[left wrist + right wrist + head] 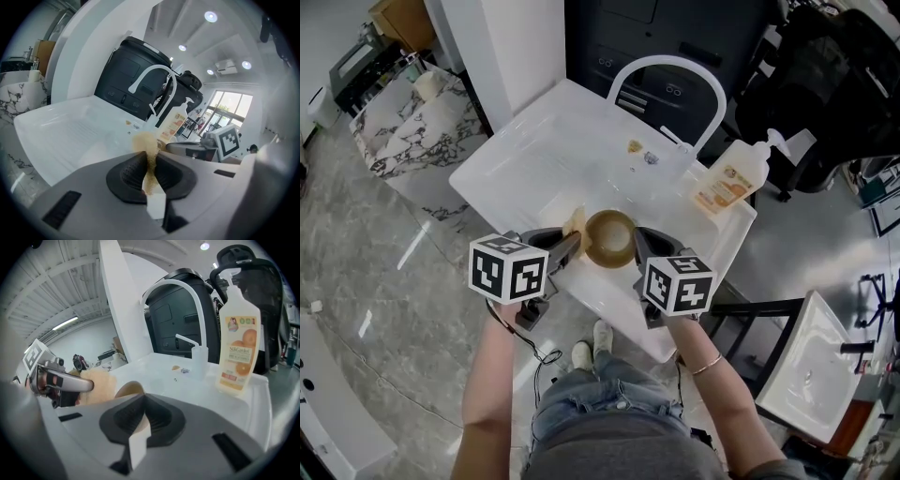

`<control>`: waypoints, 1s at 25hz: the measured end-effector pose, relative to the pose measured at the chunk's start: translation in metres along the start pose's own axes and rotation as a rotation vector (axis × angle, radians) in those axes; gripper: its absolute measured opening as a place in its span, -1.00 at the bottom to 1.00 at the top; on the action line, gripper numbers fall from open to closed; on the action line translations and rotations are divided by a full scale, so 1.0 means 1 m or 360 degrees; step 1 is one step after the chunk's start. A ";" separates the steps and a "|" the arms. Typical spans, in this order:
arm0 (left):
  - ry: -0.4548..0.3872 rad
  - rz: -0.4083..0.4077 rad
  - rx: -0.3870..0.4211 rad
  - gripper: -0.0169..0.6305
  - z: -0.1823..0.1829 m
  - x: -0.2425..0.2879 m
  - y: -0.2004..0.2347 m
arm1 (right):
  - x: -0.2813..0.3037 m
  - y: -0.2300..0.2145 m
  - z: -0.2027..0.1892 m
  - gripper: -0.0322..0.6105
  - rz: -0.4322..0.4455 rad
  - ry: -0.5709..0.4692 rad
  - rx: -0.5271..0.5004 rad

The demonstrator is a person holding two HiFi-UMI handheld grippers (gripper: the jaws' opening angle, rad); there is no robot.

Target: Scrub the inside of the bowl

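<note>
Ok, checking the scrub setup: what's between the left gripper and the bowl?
A tan sponge, pinched in the left gripper, sits right beside the bowl; the head view shows it.

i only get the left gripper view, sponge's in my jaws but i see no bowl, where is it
Observer: In the head view the bowl sits in the sink, just right of the sponge.
Operator: anything holding it
Observer: The right gripper has its jaws shut on the bowl's right rim.
Operator: sponge inside it yet
Observer: No; the head view shows it at the bowl's left edge, outside the hollow.
</note>
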State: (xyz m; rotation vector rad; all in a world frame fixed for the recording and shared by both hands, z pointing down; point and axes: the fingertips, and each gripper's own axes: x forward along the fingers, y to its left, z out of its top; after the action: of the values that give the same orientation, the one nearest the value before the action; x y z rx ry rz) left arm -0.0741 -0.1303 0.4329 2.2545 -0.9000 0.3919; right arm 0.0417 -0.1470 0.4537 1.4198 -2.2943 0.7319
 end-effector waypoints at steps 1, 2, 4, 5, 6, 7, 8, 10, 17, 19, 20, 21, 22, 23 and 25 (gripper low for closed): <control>0.0008 -0.0024 0.0019 -0.81 0.003 0.000 -0.003 | 0.000 -0.001 0.000 -0.86 0.0002 0.0005 0.0003; 0.0019 -0.0048 0.0042 -0.81 0.005 0.001 -0.006 | 0.001 -0.001 0.000 -0.86 0.0004 0.0010 0.0006; 0.0051 -0.0088 0.0102 -0.81 0.008 0.004 -0.013 | 0.001 -0.003 0.001 -0.86 0.0006 0.0014 0.0009; 0.0069 -0.0104 0.0135 -0.81 0.009 0.007 -0.017 | 0.001 -0.004 0.002 -0.86 0.0006 0.0014 0.0008; 0.0088 -0.0118 0.0167 -0.81 0.009 0.011 -0.022 | 0.000 -0.005 0.002 -0.86 0.0007 0.0012 0.0008; 0.0108 -0.0132 0.0198 -0.81 0.009 0.015 -0.026 | 0.000 -0.006 0.003 -0.86 0.0009 0.0009 0.0008; 0.0129 -0.0144 0.0227 -0.81 0.009 0.020 -0.030 | 0.000 -0.006 0.004 -0.86 0.0012 0.0006 0.0008; 0.0177 -0.0158 0.0292 -0.81 0.007 0.030 -0.038 | 0.000 -0.007 0.005 -0.86 0.0017 0.0001 0.0009; 0.0355 -0.0116 0.0637 -0.81 -0.010 0.059 -0.059 | -0.004 -0.010 0.006 -0.86 0.0041 -0.0022 0.0028; 0.0386 -0.0115 0.0700 -0.81 -0.017 0.065 -0.061 | -0.006 -0.012 0.008 -0.86 0.0069 -0.0036 0.0051; 0.0394 -0.0112 0.0720 -0.81 -0.019 0.068 -0.061 | -0.006 -0.011 0.009 -0.86 0.0092 -0.0042 0.0062; 0.0398 -0.0105 0.0734 -0.81 -0.021 0.071 -0.061 | -0.007 -0.010 0.010 -0.86 0.0116 -0.0046 0.0067; 0.0401 -0.0093 0.0744 -0.81 -0.022 0.073 -0.060 | -0.008 -0.009 0.011 -0.85 0.0136 -0.0048 0.0066; 0.0405 -0.0076 0.0753 -0.81 -0.022 0.075 -0.058 | -0.008 -0.008 0.011 -0.85 0.0150 -0.0047 0.0060; 0.0421 -0.0031 0.0769 -0.81 -0.022 0.077 -0.053 | -0.008 -0.006 0.010 -0.85 0.0169 -0.0043 0.0054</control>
State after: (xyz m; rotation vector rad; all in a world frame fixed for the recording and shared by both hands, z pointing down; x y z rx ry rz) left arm 0.0173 -0.1252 0.4616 2.5534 -0.6957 0.9601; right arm 0.0504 -0.1496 0.4433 1.3384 -2.4045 0.7905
